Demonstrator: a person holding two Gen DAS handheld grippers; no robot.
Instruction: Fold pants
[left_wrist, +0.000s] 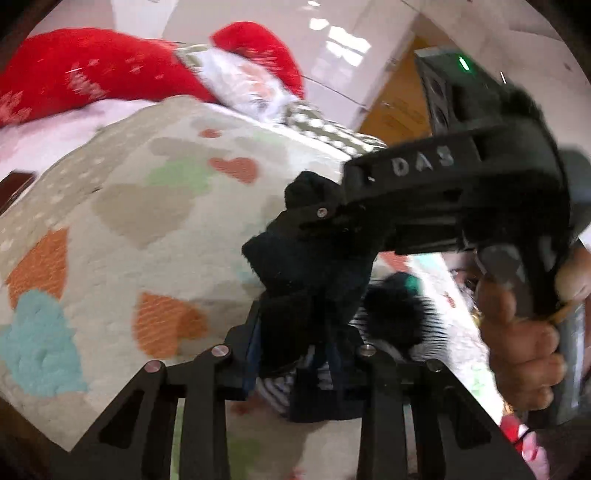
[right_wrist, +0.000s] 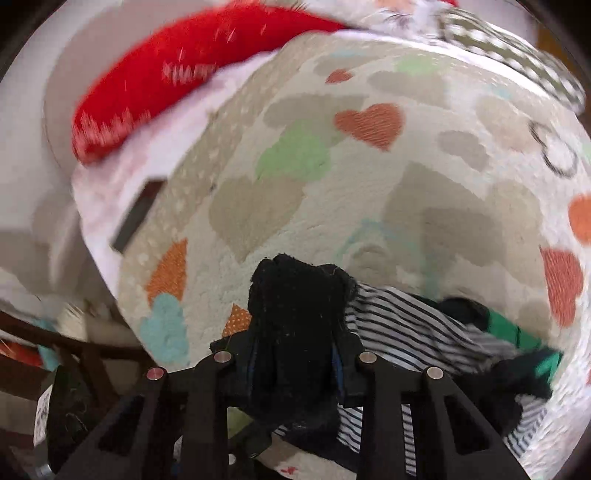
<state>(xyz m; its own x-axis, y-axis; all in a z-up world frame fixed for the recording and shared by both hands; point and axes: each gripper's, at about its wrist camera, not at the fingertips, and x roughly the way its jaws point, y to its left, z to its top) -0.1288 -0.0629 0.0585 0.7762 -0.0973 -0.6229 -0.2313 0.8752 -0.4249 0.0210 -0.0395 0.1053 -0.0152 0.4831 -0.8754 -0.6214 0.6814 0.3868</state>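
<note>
The pants are black fuzzy fabric (left_wrist: 306, 280), bunched and lifted above a bedspread patterned with hearts (left_wrist: 110, 206). My left gripper (left_wrist: 299, 354) is shut on a fold of them, low in the left wrist view. Just above, my right gripper (left_wrist: 299, 221) reaches in from the right, held by a person's hand (left_wrist: 517, 332), and pinches the same fabric. In the right wrist view the right gripper (right_wrist: 295, 358) is shut on the black pants (right_wrist: 295, 306), which fill the gap between its jaws.
A black-and-white striped garment (right_wrist: 413, 325) and a green and black one (right_wrist: 517, 339) lie on the bedspread (right_wrist: 332, 184) to the right. A red Santa pillow (left_wrist: 110, 70) rests at the far side. The bed's left edge drops off to dark furniture (right_wrist: 74, 354).
</note>
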